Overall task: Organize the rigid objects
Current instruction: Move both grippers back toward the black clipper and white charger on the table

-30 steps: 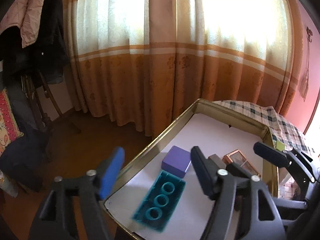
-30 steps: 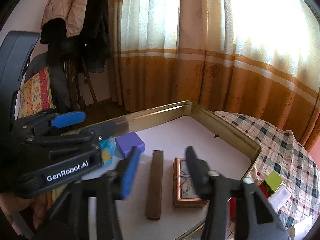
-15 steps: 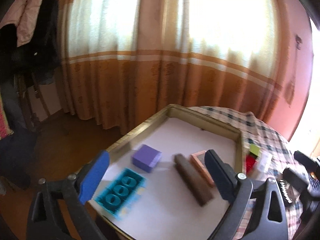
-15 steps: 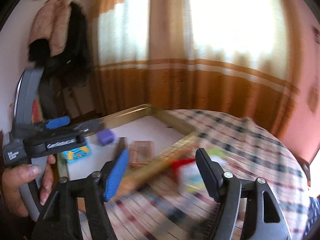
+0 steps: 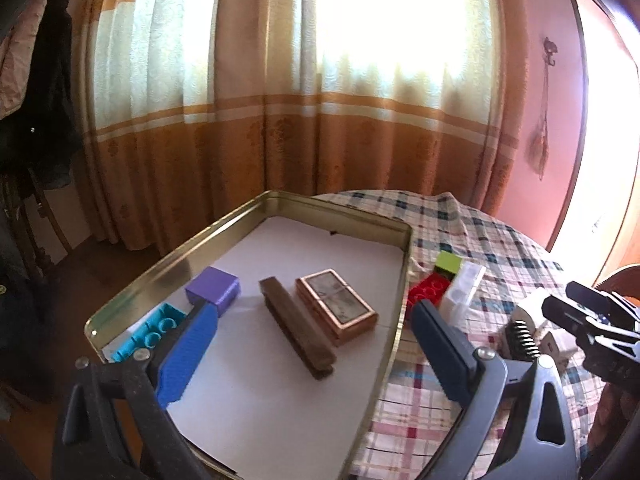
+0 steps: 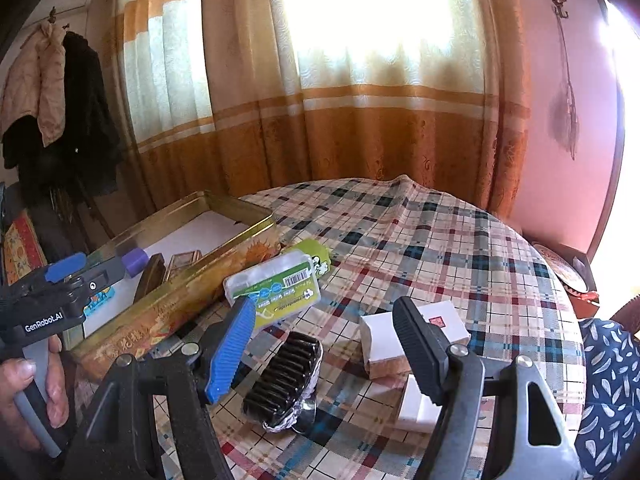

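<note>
Presently, notes by item.
Left gripper (image 5: 312,334): jaws wide apart, nothing between the pads; hangs over the near part of the tin tray.
Right gripper (image 6: 326,344): jaws spread, empty; held above the checked tablecloth (image 6: 420,240), outside the tray.
Tin tray (image 5: 402,312): gold rim, white lining, near the table's left edge.
Inside tray: teal stud brick (image 5: 150,332) at the near left wall; purple cube (image 5: 214,290) just beside it; dark wooden bar (image 5: 296,336) lying at a slant; copper-framed box (image 5: 336,306) close alongside the bar.
Outside tray, on cloth: white floss-pick case (image 6: 274,290) with green label, lying close against the tray's outer wall; black brush (image 6: 284,384) below the right gripper; two white boxes (image 6: 416,336) just right of the brush.
Red brick (image 5: 426,292): by the tray's right wall.
Person's hand (image 6: 32,384): wrapped on the left gripper's handle.
</note>
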Demonstrator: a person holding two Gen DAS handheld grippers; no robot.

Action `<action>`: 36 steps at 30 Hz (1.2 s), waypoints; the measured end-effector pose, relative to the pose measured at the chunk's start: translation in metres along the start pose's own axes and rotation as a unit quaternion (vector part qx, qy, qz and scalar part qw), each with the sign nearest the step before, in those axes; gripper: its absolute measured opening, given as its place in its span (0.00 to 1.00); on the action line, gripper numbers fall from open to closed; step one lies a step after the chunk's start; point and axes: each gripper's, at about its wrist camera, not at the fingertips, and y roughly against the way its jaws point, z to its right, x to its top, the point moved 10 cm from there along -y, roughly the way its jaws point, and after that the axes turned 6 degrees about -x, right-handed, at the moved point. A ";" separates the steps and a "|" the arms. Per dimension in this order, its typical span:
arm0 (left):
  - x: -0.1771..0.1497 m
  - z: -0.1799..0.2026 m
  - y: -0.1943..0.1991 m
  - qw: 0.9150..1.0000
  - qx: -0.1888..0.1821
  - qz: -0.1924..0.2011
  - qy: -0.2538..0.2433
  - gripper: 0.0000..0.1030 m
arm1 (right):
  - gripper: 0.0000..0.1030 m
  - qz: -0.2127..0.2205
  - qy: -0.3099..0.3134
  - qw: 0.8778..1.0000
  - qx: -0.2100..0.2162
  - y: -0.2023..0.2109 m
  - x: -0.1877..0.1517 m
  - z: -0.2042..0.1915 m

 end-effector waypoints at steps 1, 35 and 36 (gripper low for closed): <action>0.000 0.003 0.002 1.000 -0.001 0.001 -0.002 0.96 | 0.71 -0.002 0.001 1.000 -0.009 0.000 -0.001 0.006; -0.034 0.156 -0.023 0.980 -0.144 -0.070 -0.114 0.96 | 0.55 -0.114 -0.044 0.990 -0.070 -0.022 -0.056 0.081; -0.034 0.157 -0.025 0.980 -0.145 -0.072 -0.116 0.96 | 0.55 -0.111 -0.050 0.990 -0.072 -0.022 -0.055 0.083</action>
